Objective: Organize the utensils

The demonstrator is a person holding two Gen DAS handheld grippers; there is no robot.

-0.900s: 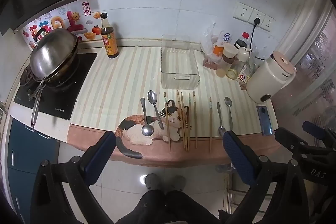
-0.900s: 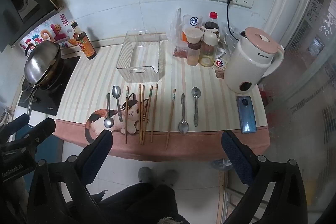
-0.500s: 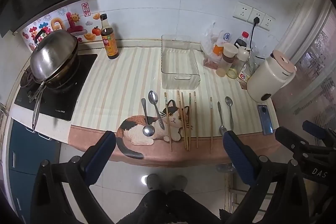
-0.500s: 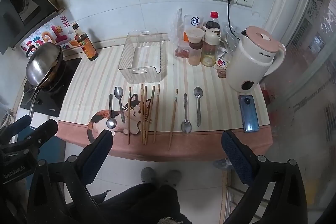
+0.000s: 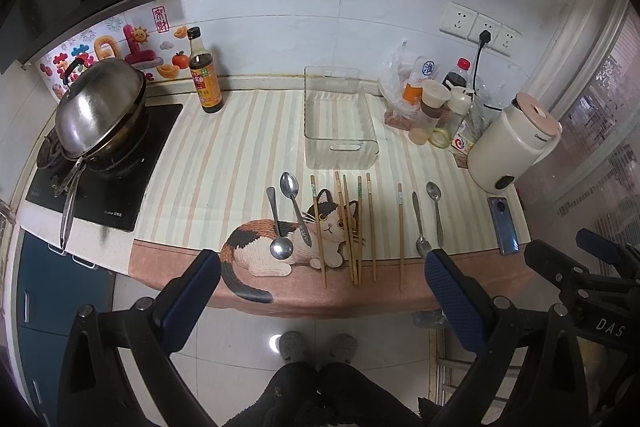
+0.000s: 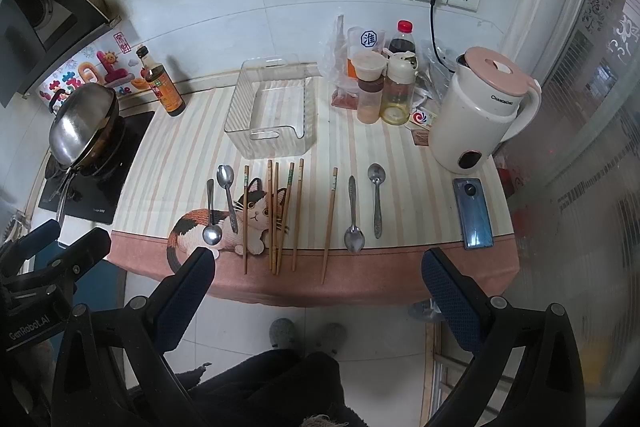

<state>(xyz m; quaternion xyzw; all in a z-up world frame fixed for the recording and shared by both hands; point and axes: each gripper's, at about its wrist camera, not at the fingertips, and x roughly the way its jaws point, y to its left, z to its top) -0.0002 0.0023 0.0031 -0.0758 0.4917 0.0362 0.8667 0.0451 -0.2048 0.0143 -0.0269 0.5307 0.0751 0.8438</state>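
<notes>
Both your left gripper [image 5: 320, 283] and right gripper [image 6: 318, 273] hang spread and empty short of the counter. Chopsticks [image 6: 280, 215] and spoons [image 6: 354, 211] lie before the clear bin [image 6: 272, 115]; the bunched sticks probably overlap, so a pinch may drag neighbours off.

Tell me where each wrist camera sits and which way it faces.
Left wrist: high, back from the counter edge, angled down at the chopsticks and clear bin; its own open left tongs frame the bottom, the right tongs show at right, and slippered feet below.
Right wrist: further right, same downward tilt, kettle and phone closer; open right tongs in frame, left tongs at left.
Shared: cat mat, spoons, chopsticks, bin, wok.
</notes>
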